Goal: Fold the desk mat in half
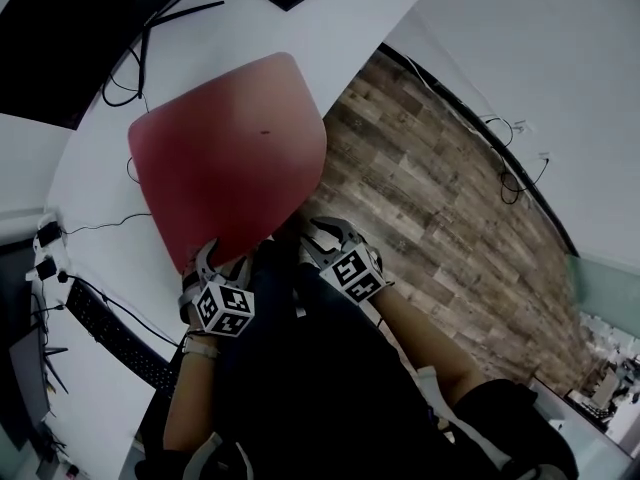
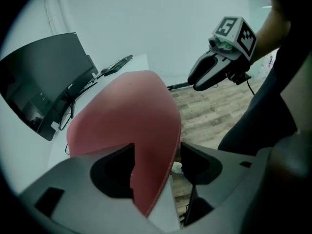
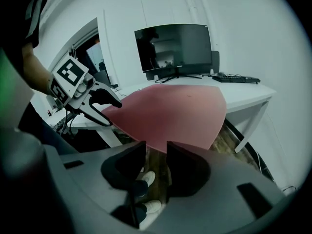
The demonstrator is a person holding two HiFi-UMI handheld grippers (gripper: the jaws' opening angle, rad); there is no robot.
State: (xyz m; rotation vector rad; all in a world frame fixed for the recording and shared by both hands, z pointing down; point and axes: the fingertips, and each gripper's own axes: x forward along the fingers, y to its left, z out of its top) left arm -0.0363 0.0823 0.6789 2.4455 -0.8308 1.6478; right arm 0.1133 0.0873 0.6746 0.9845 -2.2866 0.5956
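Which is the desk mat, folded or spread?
Spread: the desk mat shows one unfolded sheet, left gripper clamping its near edge.

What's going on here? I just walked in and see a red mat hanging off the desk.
A person holds a gripper in each hand. The left gripper is clamped on the near corner of the red desk mat, which overhangs the white desk. The right gripper hangs beside it, jaws apart and empty. No fold yet.

We see soft, even room light with no glare on the desk mat (image 1: 230,158), a dimmer head view sinking into dark along its bottom edge, fisheye bending with black corners in both gripper views, and the left gripper (image 2: 156,151) blurred up close.
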